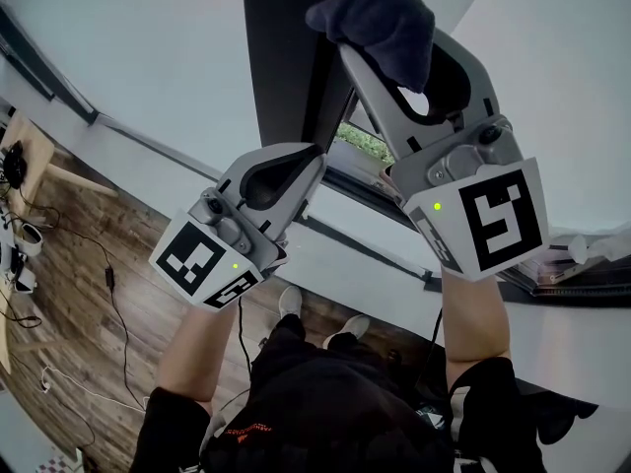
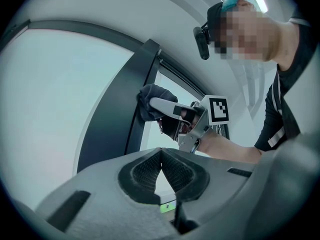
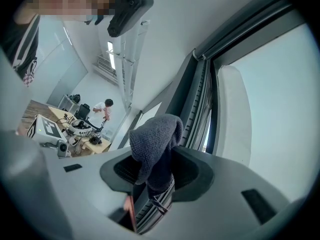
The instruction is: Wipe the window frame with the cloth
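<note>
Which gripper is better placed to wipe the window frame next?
Right. The right gripper is shut on the cloth, which it holds up at the dark window frame. The left gripper is shut on nothing and holds no cloth.

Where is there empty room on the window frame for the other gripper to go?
The dark window frame is bare beside the cloth, down to the shut left gripper. It's crowded up top, where the right gripper clamps the cloth.
</note>
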The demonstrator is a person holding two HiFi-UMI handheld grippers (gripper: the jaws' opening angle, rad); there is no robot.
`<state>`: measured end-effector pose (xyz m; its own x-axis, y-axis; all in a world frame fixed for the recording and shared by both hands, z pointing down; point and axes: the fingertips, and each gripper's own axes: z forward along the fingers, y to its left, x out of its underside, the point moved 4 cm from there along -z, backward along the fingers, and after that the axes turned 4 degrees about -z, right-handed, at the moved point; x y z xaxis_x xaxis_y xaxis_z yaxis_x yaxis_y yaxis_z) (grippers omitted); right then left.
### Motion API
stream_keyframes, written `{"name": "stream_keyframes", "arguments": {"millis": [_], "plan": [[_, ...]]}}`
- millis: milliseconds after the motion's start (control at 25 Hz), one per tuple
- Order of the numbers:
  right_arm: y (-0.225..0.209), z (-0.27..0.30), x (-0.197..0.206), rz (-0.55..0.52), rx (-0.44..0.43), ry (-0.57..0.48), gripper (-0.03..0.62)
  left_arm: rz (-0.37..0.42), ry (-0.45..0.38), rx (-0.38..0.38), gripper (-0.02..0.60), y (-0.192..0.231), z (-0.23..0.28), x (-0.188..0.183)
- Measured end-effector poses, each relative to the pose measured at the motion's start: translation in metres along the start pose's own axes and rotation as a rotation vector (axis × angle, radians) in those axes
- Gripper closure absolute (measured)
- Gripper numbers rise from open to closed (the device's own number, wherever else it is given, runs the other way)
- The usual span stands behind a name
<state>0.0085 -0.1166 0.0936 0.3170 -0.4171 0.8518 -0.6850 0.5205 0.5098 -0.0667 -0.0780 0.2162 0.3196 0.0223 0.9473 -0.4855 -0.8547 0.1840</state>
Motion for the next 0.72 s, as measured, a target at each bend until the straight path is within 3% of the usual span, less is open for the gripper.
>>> {"name": "stream_keyframes", "arguments": {"millis": [720], "plan": [[0.029,-0.01,0.061,0.023,-0.029,0.098,0.436,-0.054,0.037,-0.031,0.561,0.005,-0.006,0.039]]}}
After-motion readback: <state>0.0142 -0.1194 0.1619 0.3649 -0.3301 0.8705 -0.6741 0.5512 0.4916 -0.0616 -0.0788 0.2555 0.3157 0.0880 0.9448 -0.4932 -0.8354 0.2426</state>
